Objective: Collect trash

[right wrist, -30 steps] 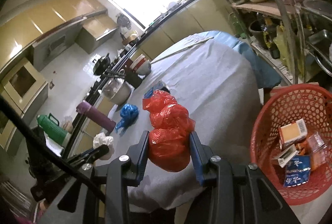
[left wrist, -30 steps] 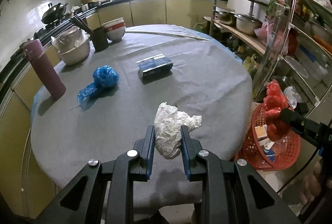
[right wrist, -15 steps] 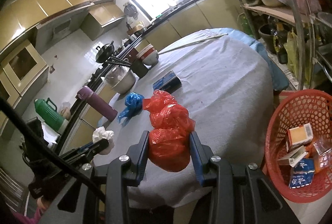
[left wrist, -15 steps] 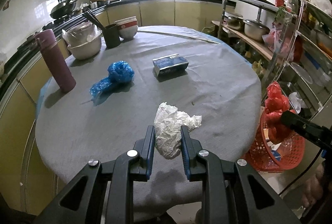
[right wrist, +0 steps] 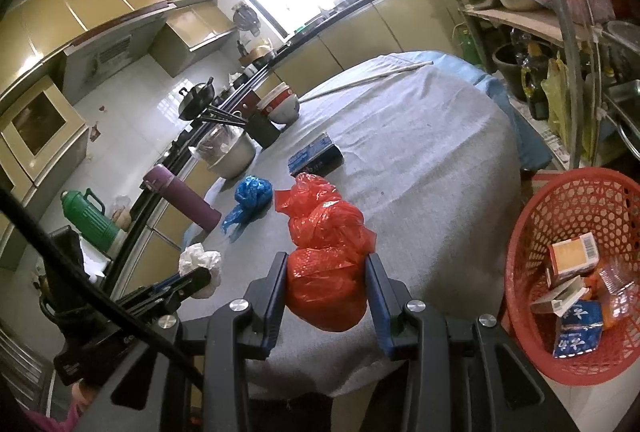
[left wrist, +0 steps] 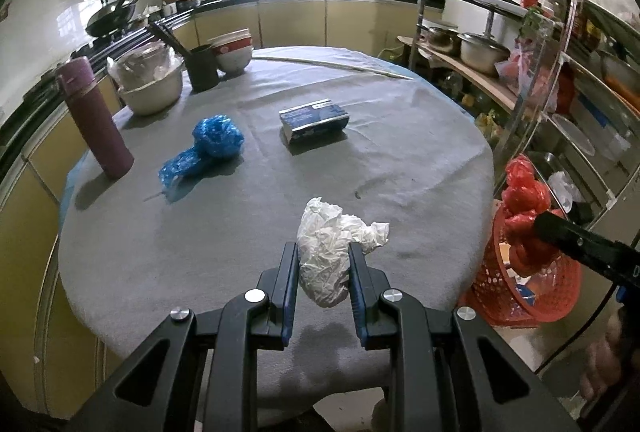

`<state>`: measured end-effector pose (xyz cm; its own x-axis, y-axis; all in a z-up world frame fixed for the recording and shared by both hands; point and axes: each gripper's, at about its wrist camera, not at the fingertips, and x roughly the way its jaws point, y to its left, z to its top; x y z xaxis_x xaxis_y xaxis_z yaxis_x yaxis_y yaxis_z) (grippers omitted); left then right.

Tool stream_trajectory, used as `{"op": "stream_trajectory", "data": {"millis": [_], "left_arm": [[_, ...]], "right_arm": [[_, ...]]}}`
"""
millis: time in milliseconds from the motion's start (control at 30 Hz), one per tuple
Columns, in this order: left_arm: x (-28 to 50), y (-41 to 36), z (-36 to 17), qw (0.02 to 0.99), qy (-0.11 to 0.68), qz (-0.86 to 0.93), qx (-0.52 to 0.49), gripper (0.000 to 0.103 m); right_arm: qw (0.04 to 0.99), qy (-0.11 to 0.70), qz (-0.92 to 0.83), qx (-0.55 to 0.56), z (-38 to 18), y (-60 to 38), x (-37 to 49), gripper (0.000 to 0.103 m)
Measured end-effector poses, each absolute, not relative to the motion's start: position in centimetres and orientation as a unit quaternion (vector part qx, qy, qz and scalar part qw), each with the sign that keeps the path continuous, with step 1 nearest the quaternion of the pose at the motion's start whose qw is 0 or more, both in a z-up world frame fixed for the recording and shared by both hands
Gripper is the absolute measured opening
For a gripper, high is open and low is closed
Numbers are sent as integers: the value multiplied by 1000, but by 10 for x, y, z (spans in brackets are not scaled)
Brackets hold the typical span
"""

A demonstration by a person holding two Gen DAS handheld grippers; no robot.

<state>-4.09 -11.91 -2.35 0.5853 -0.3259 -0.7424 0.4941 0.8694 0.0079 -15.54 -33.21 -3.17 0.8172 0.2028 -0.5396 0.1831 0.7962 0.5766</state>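
Left gripper (left wrist: 323, 259) clamped on white crumpled paper (left wrist: 330, 252), right gripper (right wrist: 326, 272) clamped on red plastic bag (right wrist: 326, 252), above grey table (left wrist: 400, 160) beside red basket (right wrist: 532, 232).

On the tabletop (left wrist: 400, 160) there is one blue box (left wrist: 314, 120), one crumpled blue plastic bag (left wrist: 208, 148), one purple flask (left wrist: 96, 120), one covered metal bowl (left wrist: 150, 84), one dark cup (left wrist: 204, 68) holding chopsticks, and one stack of red-and-white bowls (left wrist: 234, 50). One long pale stick (left wrist: 332, 63) lies at the far edge. Two grippers show, each with two fingers: one carries one white paper wad (left wrist: 326, 256), the other one red plastic bag (right wrist: 328, 260). One red basket (right wrist: 576, 272) holds about four small cartons. One green jug (right wrist: 90, 212) stands off to the side.
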Motion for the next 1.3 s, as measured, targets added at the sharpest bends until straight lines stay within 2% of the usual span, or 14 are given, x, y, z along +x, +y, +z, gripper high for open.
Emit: {"op": "stream_trajectory", "data": {"millis": [567, 1300], "left_arm": [[-61, -160, -29, 865, 397, -266, 152, 25], [-80, -258, -13, 845, 350, -324, 243, 25]], "right_arm": [[885, 296, -34, 359, -50, -372, -189, 40], [873, 247, -118, 405, -50, -440, -250, 40]]}}
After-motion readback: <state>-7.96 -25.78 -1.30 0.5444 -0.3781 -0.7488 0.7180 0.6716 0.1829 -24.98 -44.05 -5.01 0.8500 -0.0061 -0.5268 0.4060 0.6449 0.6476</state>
